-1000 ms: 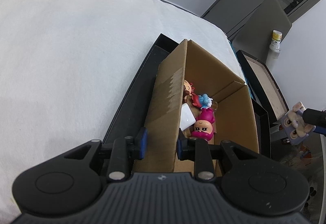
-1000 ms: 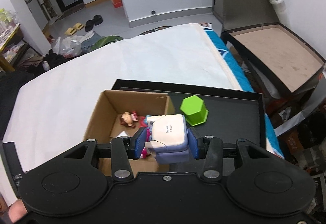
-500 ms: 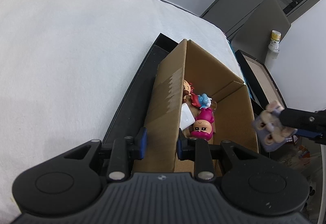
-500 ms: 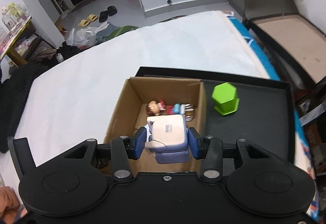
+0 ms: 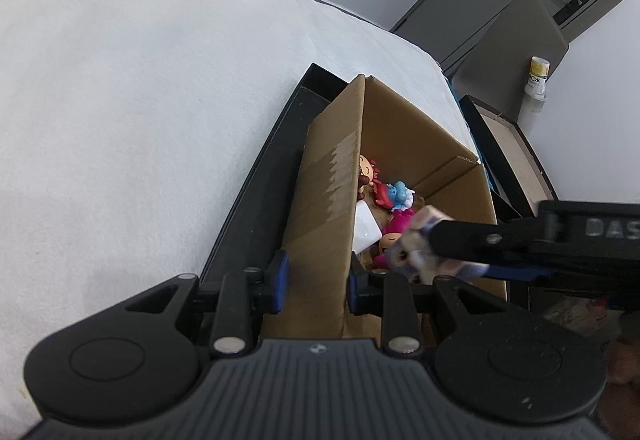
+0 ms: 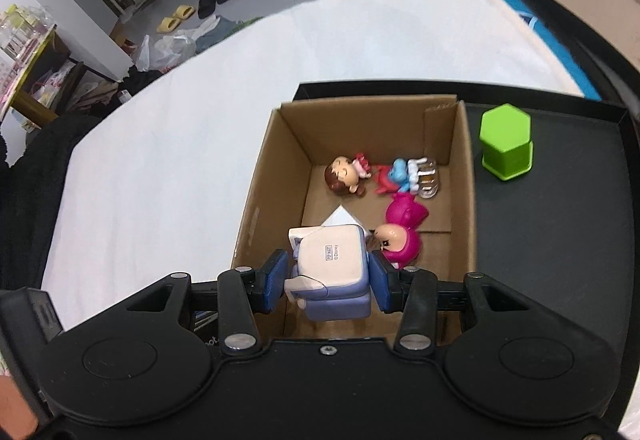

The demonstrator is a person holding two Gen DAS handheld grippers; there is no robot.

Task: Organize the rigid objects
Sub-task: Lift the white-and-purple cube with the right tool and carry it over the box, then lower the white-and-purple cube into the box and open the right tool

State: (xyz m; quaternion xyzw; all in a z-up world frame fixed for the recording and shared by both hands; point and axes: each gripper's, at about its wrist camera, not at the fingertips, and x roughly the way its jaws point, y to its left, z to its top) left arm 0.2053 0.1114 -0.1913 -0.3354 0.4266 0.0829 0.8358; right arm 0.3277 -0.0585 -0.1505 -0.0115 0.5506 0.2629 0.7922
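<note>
Gripping the box [image 5: 320,224] wall, left gripper [image 5: 314,278] has both pads clamped on it. Right gripper [image 6: 328,276] is closed on a figurine [image 6: 330,272], held over the box's near end, above 3 toys inside. Green block [image 6: 507,142] sits on the tray [image 6: 560,240] beside the box.

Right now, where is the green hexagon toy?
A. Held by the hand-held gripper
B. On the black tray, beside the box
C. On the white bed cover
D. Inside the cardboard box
B: the green hexagon toy stands on the black tray, outside the cardboard box wall.
</note>
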